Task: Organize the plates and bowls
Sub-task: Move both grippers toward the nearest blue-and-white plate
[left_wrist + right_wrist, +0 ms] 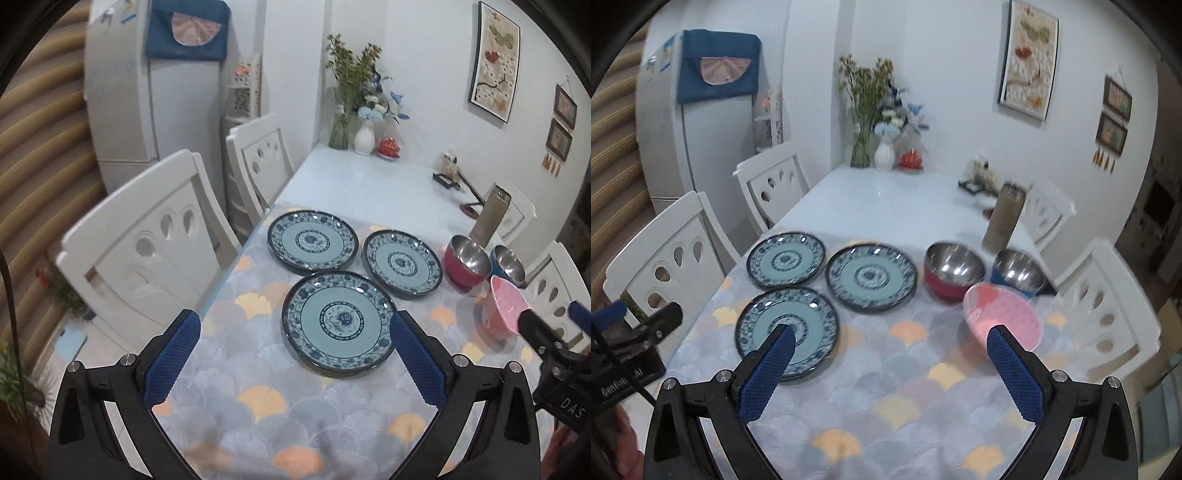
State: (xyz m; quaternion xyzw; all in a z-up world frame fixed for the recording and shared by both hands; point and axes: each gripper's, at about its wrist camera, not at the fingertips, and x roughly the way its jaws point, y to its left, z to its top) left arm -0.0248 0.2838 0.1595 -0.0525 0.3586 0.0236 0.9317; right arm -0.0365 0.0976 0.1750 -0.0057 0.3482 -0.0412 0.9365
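Three blue patterned plates lie on the table: a near plate (338,323) (786,330), a far left plate (312,240) (786,259) and a far right plate (402,264) (871,276). To their right stand a red steel bowl (466,260) (953,269), a blue steel bowl (509,265) (1019,273) and a tilted pink bowl (504,308) (1004,319). My left gripper (295,326) is open and empty, just before the near plate. My right gripper (891,341) is open and empty, between the near plate and the pink bowl.
A beige tumbler (493,216) (1003,218) stands behind the bowls. Vases with flowers (354,122) (875,147) and a small ornament (448,170) stand at the table's far end. White chairs (147,251) (1108,306) line both sides. The patterned tablecloth (295,406) covers the near half.
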